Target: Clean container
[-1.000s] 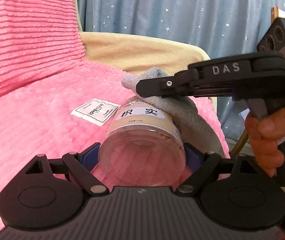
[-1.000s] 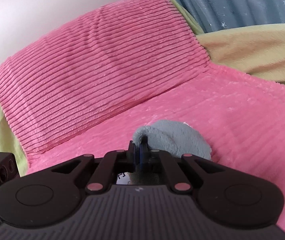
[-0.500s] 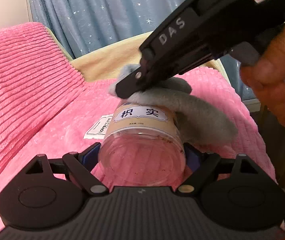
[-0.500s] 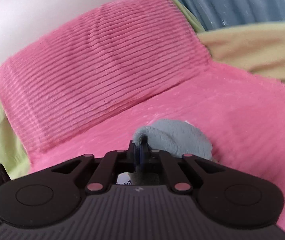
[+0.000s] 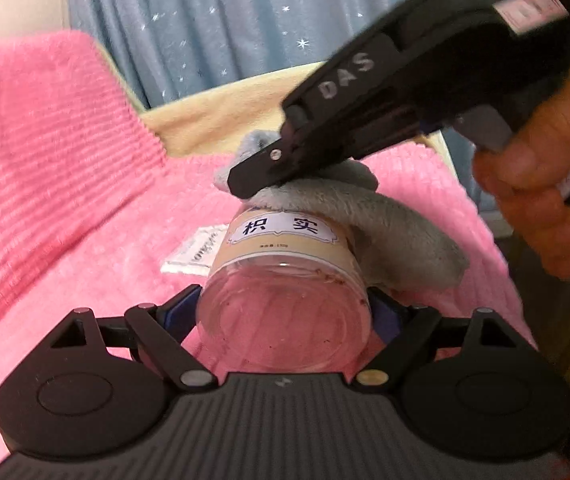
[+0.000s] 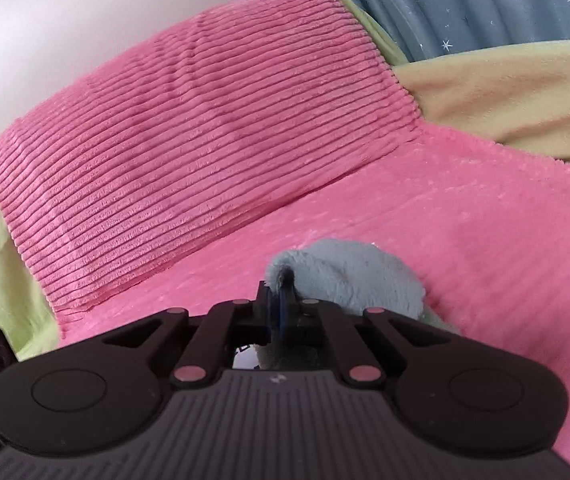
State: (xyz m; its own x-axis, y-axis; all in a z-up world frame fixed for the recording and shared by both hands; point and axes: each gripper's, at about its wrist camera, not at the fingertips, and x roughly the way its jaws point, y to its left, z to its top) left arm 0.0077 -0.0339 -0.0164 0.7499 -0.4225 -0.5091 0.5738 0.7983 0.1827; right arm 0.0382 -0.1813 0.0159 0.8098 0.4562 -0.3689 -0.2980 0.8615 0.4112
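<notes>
Left gripper (image 5: 285, 316) fingers clamp jar (image 5: 285, 304) steady so right gripper (image 5: 245, 184), fingers pinching grey cloth (image 5: 385, 236), can wipe it.

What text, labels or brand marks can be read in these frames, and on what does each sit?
"枳实": white label on the clear jar.
"DAS": side of the right gripper.
Small print under the jar's big characters: too small to read.
White tag on the pink blanket: blurred, unreadable.
Right wrist view: no text.
</notes>
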